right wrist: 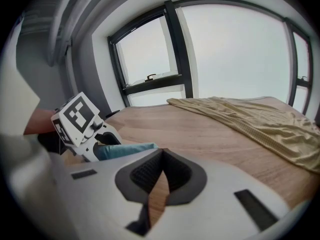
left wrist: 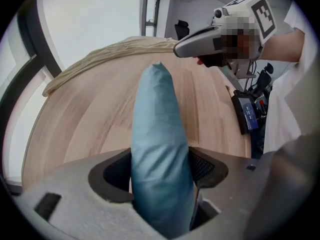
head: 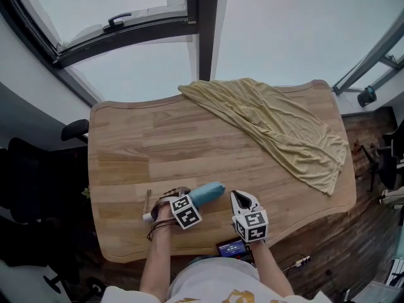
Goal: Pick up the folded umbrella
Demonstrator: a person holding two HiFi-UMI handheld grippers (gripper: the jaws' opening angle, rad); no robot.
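Observation:
The folded umbrella (head: 208, 194) is a light blue bundle with a white handle end, lying near the front edge of the wooden table (head: 158, 144). My left gripper (head: 189, 202) is shut on its middle. In the left gripper view the umbrella (left wrist: 157, 129) fills the gap between the jaws of the left gripper (left wrist: 160, 170) and points away. Whether it touches the tabletop I cannot tell. My right gripper (head: 240, 199) hovers just to the right of it, apart from it. In its own view the right gripper (right wrist: 161, 171) is shut on nothing, with the umbrella (right wrist: 125, 149) to the left.
A yellow cloth (head: 278, 125) is draped over the table's far right part and hangs toward the right edge. A small dark device (head: 232, 249) lies at the front edge near the person's body. Black office chairs (head: 25, 188) stand left of the table, with windows beyond.

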